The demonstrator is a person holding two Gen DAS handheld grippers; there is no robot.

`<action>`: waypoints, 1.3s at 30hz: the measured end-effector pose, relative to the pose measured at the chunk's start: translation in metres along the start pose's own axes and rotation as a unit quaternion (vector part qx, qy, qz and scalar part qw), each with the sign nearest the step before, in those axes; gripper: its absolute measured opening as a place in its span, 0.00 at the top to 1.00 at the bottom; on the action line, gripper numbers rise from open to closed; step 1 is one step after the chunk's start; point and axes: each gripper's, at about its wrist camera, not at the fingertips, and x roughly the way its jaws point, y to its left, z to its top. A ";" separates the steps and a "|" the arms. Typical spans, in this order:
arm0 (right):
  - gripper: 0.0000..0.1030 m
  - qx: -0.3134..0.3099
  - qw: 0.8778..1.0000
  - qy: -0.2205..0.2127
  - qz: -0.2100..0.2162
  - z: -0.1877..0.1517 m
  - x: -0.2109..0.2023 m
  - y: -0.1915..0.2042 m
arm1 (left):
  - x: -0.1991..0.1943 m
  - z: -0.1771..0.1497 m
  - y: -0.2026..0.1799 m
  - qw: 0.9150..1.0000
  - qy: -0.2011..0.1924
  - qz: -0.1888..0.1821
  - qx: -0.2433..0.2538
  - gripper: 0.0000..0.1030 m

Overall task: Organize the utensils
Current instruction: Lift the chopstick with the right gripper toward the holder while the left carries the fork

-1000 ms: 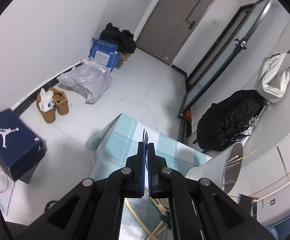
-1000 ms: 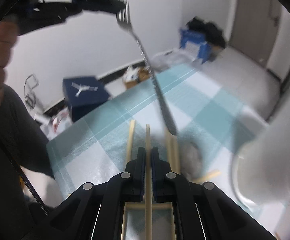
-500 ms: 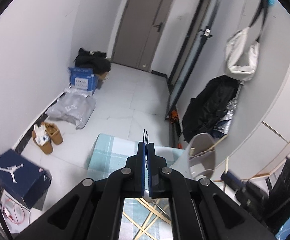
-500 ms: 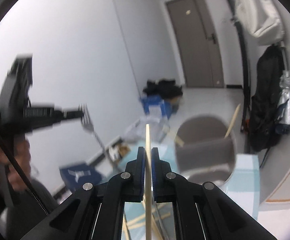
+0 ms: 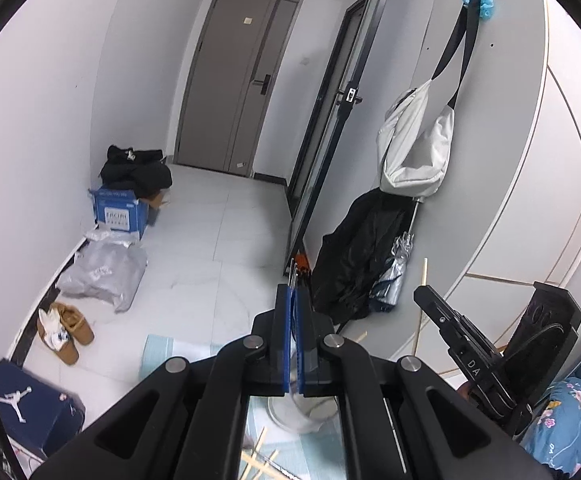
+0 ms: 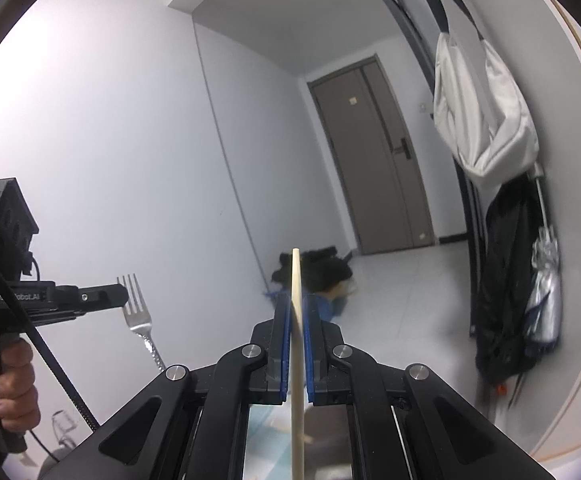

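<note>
Midway: left gripper (image 5: 293,300) clamps a fork (image 6: 140,322), right gripper (image 6: 297,312) a chopstick (image 6: 296,344); more chopsticks (image 5: 259,462) lie loose at six o'clock.

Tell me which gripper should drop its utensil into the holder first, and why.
Probably the left. The left gripper, shut on the fork, has the grey holder showing just below its fingers. The right gripper, shut on a chopstick, points out at the room, the holder only a blur beneath it.

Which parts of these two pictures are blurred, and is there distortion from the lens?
Right wrist view: chopstick and fork sharp, bottom between the claw arms smeared. Left wrist view: mostly sharp. Both views: round dark border; door and wall edges bow outward.
</note>
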 end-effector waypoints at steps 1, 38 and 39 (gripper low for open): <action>0.95 -0.001 1.000 -0.003 -0.002 0.000 0.001 0.000 | 0.005 0.003 -0.001 1.000 0.001 -0.002 0.001 1.00; 0.95 0.049 0.991 -0.080 -0.090 -0.049 0.107 -0.074 | 0.107 -0.006 -0.030 0.981 0.090 0.035 0.165 1.00; 0.95 0.048 0.992 -0.081 -0.090 -0.051 0.107 -0.073 | 0.108 -0.007 -0.031 0.981 0.092 0.034 0.168 1.00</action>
